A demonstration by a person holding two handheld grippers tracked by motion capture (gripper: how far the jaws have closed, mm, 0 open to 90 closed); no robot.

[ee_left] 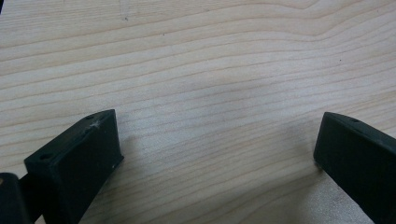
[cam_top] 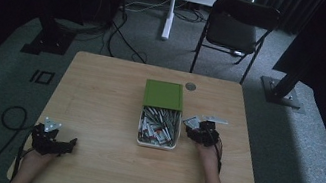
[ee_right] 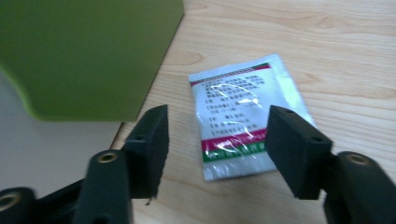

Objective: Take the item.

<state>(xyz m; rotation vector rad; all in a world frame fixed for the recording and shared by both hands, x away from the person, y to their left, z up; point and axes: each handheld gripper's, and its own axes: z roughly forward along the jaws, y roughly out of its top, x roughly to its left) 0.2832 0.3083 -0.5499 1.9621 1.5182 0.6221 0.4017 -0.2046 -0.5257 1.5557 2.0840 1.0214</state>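
A white box (cam_top: 156, 143) of several small packets sits mid-table, its green lid (cam_top: 164, 95) slid toward the far end. One silver packet (ee_right: 243, 112) with red and green stripes lies flat on the wood beside the green lid (ee_right: 84, 51); the same packet (cam_top: 191, 121) lies just right of the box. My right gripper (ee_right: 217, 144) hovers over the packet with its jaws apart, nothing pressed between them; it is next to the box (cam_top: 197, 128). My left gripper (ee_left: 217, 149) stands open over bare wood at the table's near left corner (cam_top: 71, 145).
The wooden table (cam_top: 98, 100) has a small round metal cap (cam_top: 191, 86) near its far edge. Beyond the table stand a black folding chair (cam_top: 235, 28) and a white desk leg (cam_top: 171, 6). Cables trail on the grey carpet at the left.
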